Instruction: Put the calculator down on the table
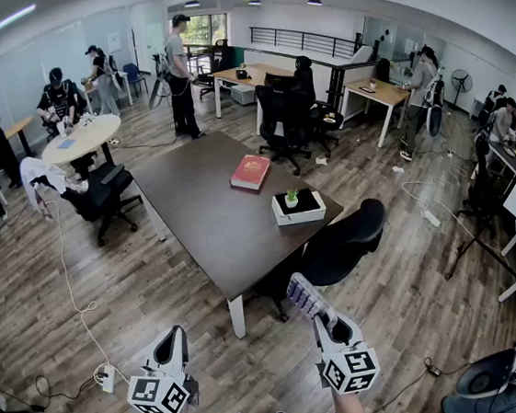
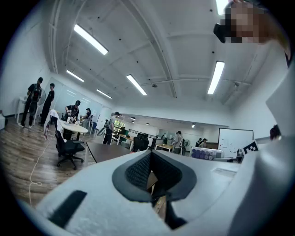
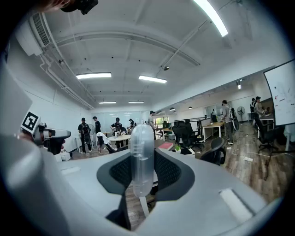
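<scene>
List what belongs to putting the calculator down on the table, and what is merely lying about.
Job in hand: calculator; right gripper, shut on it; dark table.

Lying about: red book; small potted plant; black office chair; white cable on the floor.

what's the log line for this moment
right tool: shut on pale grey calculator | left tool: empty | dark brown rectangular table: calculator not yet on it
</scene>
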